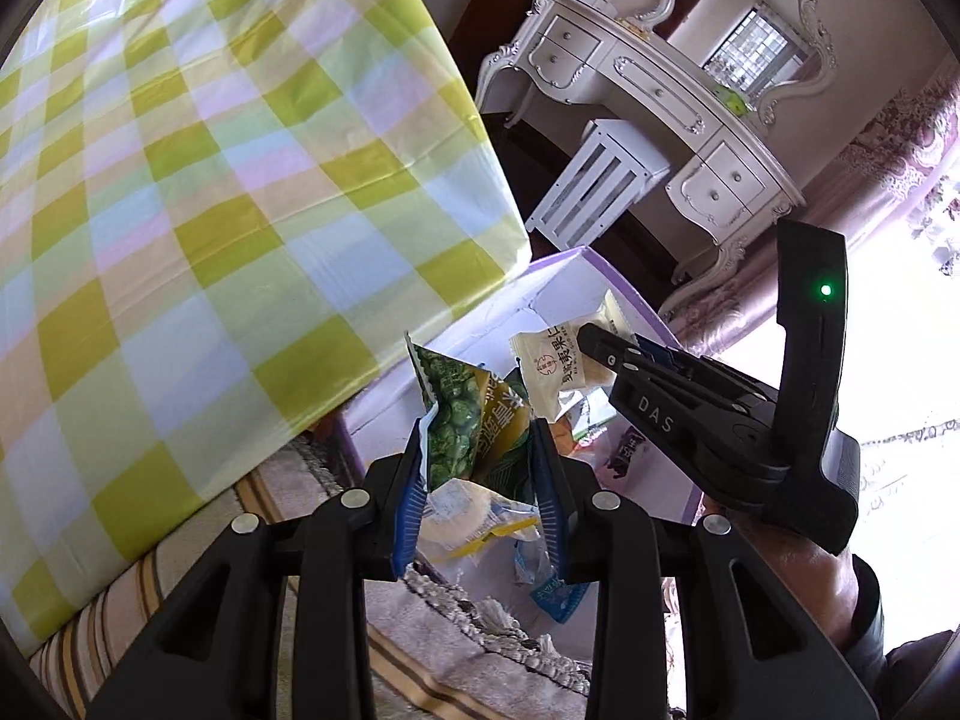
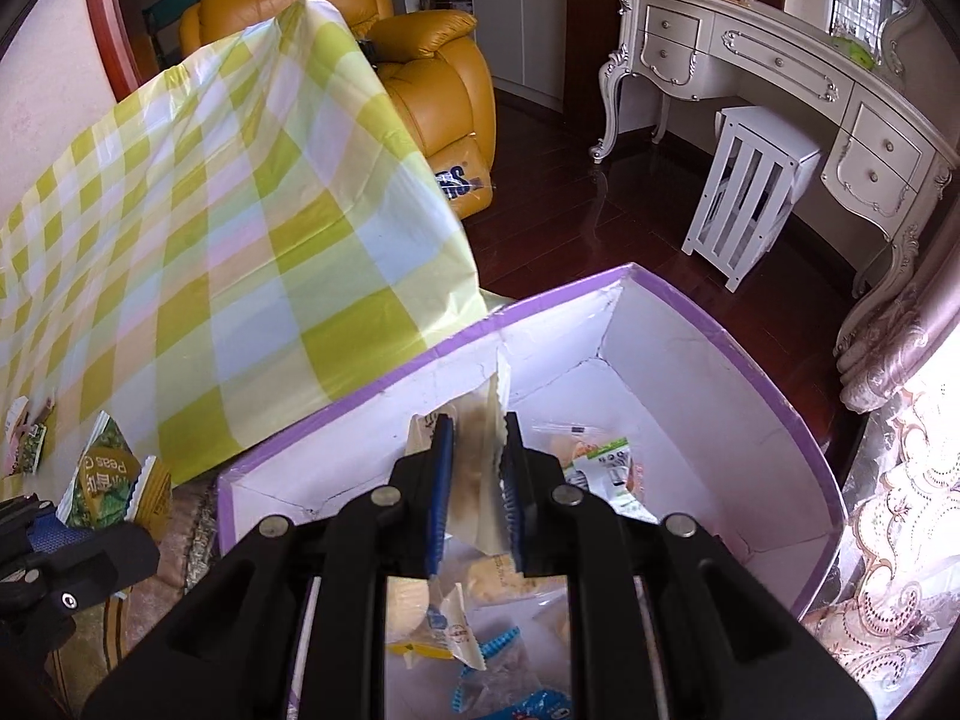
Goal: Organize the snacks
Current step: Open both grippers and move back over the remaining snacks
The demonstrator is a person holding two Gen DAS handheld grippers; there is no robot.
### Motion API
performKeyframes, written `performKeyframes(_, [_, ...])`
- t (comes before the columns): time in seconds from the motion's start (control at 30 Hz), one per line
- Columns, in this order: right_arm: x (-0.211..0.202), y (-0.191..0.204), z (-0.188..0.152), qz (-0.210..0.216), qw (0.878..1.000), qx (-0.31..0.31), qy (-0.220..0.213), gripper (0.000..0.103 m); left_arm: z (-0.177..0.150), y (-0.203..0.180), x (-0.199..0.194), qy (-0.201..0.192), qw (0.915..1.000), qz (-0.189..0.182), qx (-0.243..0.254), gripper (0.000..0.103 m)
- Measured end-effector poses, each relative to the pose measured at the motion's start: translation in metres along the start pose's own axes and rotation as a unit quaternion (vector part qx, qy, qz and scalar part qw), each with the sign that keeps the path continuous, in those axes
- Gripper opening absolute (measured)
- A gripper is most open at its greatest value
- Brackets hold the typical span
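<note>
The left gripper is clamped on a green crinkled pea snack packet, held near the edge of the table under its yellow-green checked plastic cloth. The right gripper is pinched tight on a pale cream wrapped pastry packet, over the white cardboard box with purple rim, where more wrapped snacks lie.

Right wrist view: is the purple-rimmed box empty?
No. Several wrapped snacks already lie on the white floor of the purple-rimmed box, below the right tool.
</note>
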State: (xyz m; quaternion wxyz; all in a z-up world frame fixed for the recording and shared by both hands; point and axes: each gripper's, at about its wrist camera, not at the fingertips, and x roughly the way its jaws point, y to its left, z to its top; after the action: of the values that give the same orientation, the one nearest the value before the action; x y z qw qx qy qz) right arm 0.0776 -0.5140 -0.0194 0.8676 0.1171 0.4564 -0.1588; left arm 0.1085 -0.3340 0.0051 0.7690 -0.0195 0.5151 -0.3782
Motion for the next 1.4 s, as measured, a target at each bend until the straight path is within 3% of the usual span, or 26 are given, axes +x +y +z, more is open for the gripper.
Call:
performKeyframes(0.1, [0.002,-0.01,-0.002,-0.012,1.0,0.01,0.005,0.017,-0.001,-0.009,0.004,0.008,0.9998,-0.009,0.013,0.036])
performKeyframes(0.2, [0.004,-0.019,-0.004,-0.026,0.999,0.021,0.01,0.018,-0.002,-0.014,0.007,0.013,0.9996,-0.013,0.021,0.05])
performKeyframes(0.27, [0.004,-0.022,-0.004,-0.031,0.999,0.03,0.009,0.039,-0.002,-0.013,0.006,0.01,0.9997,-0.014,0.02,0.063])
performKeyframes(0.3, [0.004,-0.023,-0.004,-0.034,0.999,0.031,0.007,0.043,-0.002,-0.012,0.004,0.007,0.9997,-0.016,0.017,0.064])
performKeyframes(0.7, [-0.005,0.013,0.003,0.01,1.0,0.001,-0.001,0.057,-0.001,0.013,-0.018,-0.025,0.9996,0.005,-0.009,0.064])
performKeyframes(0.97, [-0.014,0.055,0.005,0.048,0.998,-0.043,0.0,0.063,-0.003,0.053,-0.05,-0.066,0.9962,0.04,-0.041,0.064])
performKeyframes(1.2, [-0.024,0.105,0.004,0.091,0.991,-0.097,0.004,0.068,-0.017,0.106,-0.09,-0.104,0.987,0.082,-0.091,0.064])
performKeyframes(1.4, [-0.035,0.15,-0.001,0.126,0.98,-0.151,0.003,0.071,-0.043,0.155,-0.129,-0.134,0.9739,0.108,-0.148,0.063])
